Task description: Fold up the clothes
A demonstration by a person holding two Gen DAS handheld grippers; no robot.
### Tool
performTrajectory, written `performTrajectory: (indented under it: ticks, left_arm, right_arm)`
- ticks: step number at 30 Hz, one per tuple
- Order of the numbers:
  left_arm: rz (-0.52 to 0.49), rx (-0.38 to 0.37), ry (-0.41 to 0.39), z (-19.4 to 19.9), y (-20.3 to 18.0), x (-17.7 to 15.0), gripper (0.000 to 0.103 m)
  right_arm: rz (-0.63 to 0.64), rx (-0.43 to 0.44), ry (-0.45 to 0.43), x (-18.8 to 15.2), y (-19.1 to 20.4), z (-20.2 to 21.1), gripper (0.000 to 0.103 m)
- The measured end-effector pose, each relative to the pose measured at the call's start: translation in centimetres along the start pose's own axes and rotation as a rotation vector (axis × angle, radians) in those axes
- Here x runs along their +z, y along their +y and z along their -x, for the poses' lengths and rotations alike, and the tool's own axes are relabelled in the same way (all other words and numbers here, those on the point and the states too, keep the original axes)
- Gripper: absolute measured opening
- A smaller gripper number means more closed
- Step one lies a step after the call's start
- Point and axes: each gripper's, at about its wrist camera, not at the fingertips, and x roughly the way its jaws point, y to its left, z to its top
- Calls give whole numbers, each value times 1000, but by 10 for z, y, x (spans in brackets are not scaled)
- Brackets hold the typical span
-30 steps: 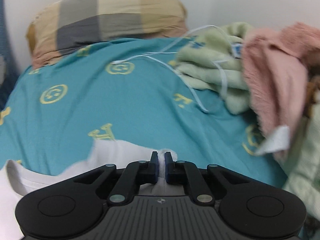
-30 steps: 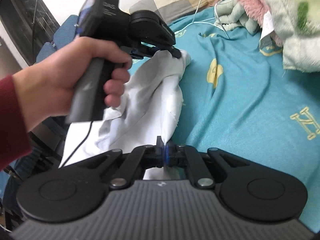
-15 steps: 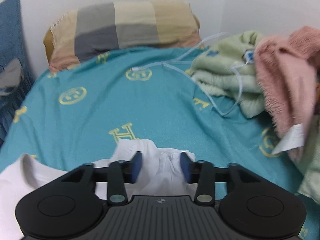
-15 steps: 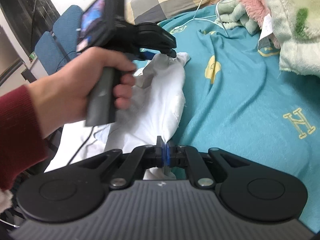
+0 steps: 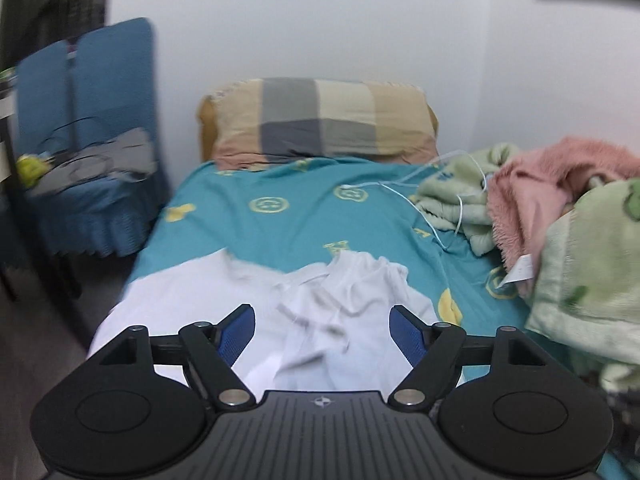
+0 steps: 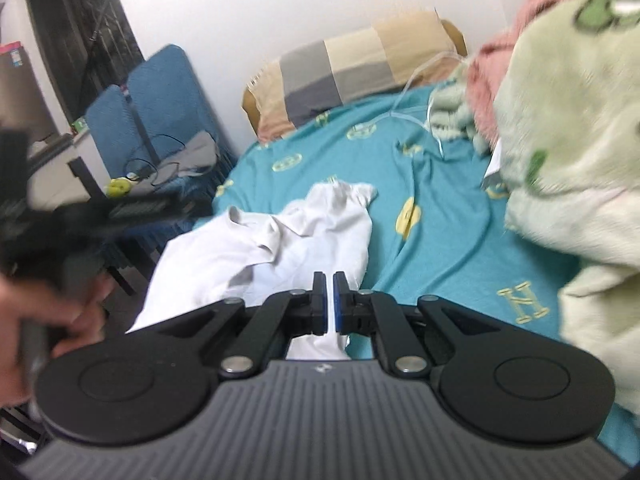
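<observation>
A white T-shirt (image 5: 340, 300) lies crumpled on the teal bed sheet (image 5: 304, 216), partly hanging over the near edge. My left gripper (image 5: 322, 330) is wide open and empty, raised above the shirt. In the right wrist view the shirt (image 6: 280, 240) lies ahead, its sleeve end bunched toward the pillow. My right gripper (image 6: 330, 300) has its jaws nearly together with a thin gap, just above the shirt's near part; no cloth shows between the pads. The left gripper shows blurred at the left of that view (image 6: 60, 232), in a hand.
A checked pillow (image 5: 320, 120) lies at the head of the bed. Green and pink fleece blankets (image 5: 560, 208) are piled on the right with a white cable (image 5: 440, 184). A blue covered chair (image 5: 88, 128) with items stands left of the bed.
My left gripper let go of the shirt, opened wide and pulled back and up. The shirt dropped onto the bed. My right gripper rose and no longer pinches the cloth.
</observation>
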Motion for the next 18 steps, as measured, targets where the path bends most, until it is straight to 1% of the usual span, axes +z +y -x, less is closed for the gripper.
performTrajectory:
  ticks: [2, 5, 9, 13, 15, 18]
  left_arm:
    - [28, 10, -10, 38, 5, -12, 80]
    - [11, 32, -16, 89, 3, -35, 81]
    - [17, 43, -11, 146, 2, -70, 83]
    - [-12, 55, -18, 194, -2, -97, 85]
    - [-3, 45, -36, 214, -2, -105, 90]
    - [35, 25, -54, 240, 2, -117, 95]
  right_arm:
    - [32, 14, -12, 0, 8, 20, 7]
    - [75, 26, -26, -2, 24, 51, 7]
    - [81, 36, -42, -19, 36, 93, 7]
    - [106, 5, -22, -48, 44, 125, 8]
    - [127, -6, -10, -58, 51, 137, 8]
    - [164, -19, -24, -63, 67, 152, 8]
